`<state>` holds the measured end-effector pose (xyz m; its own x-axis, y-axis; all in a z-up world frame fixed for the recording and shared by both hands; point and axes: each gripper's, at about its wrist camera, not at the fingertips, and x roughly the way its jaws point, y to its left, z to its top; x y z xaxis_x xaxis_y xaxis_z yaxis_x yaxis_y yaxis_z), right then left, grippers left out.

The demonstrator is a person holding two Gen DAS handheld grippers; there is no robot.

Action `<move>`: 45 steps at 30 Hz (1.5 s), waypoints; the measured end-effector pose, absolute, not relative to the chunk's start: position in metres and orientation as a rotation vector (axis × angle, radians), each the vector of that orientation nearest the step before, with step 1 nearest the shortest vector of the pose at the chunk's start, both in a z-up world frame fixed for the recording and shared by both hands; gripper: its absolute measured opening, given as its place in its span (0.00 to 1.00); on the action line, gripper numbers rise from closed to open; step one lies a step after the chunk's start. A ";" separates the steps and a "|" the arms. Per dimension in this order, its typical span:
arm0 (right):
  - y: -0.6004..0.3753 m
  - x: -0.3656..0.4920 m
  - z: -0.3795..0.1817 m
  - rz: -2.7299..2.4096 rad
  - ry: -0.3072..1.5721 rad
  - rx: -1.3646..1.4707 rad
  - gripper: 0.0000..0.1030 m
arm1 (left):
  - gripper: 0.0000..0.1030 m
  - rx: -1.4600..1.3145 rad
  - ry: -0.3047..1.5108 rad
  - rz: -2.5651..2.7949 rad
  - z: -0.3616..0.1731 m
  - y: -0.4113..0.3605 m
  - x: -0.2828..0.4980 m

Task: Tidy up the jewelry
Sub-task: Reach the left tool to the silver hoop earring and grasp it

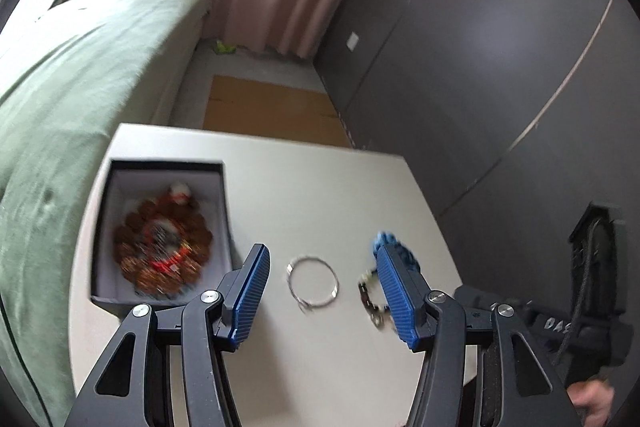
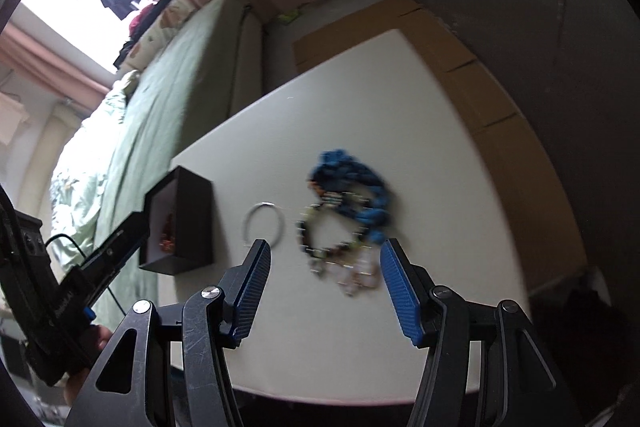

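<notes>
Between left tool [image 1: 320, 291] pads, silver bangle [image 1: 313, 281]

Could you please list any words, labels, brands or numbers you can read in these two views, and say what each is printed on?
"DAS", then cut off: pale lettering on the black body of the right tongs handle, seen from the left wrist view.
Pale lettering on the black body of the left tongs handle, seen from the right wrist view: too blurred to read.
Nothing legible on the black open-topped jewellery box.

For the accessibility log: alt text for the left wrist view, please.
The open left gripper hovers over a thin silver bangle on a white table. An open box holding reddish-brown beads sits to its left; blue beads lie right.
</notes>
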<state>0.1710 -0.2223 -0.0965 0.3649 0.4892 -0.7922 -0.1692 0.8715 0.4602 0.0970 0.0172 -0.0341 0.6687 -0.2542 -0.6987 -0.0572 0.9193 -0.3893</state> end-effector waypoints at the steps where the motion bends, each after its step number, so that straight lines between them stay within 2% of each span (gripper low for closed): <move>1: -0.227 0.170 -0.096 0.425 1.124 0.328 0.56 | 0.52 -0.404 0.851 -0.116 -0.038 0.014 0.097; 8: -0.267 0.164 -0.096 0.377 1.117 0.374 0.56 | 0.35 -0.448 0.987 -0.003 -0.072 -0.008 0.108; 24: -0.296 0.163 -0.096 0.331 1.117 0.404 0.56 | 0.33 -0.249 1.018 0.230 -0.112 -0.044 0.130; 27: -0.292 0.165 -0.094 0.327 1.109 0.383 0.56 | 0.26 -0.177 1.023 0.260 -0.116 -0.050 0.129; 31: -0.290 0.167 -0.094 0.326 1.112 0.382 0.56 | 0.26 -0.143 1.016 0.246 -0.113 -0.051 0.127; 33: -0.288 0.166 -0.092 0.332 1.106 0.380 0.56 | 0.22 -0.133 1.011 0.242 -0.113 -0.049 0.125; 35: -0.285 0.165 -0.089 0.343 1.100 0.372 0.56 | 0.12 -0.115 1.008 0.226 -0.113 -0.052 0.127; 38: -0.280 0.165 -0.090 0.348 1.107 0.354 0.56 | 0.04 -0.108 1.011 0.206 -0.113 -0.053 0.126; 45: -0.273 0.165 -0.096 0.339 1.123 0.328 0.56 | 0.01 -0.209 1.027 0.164 -0.112 -0.038 0.128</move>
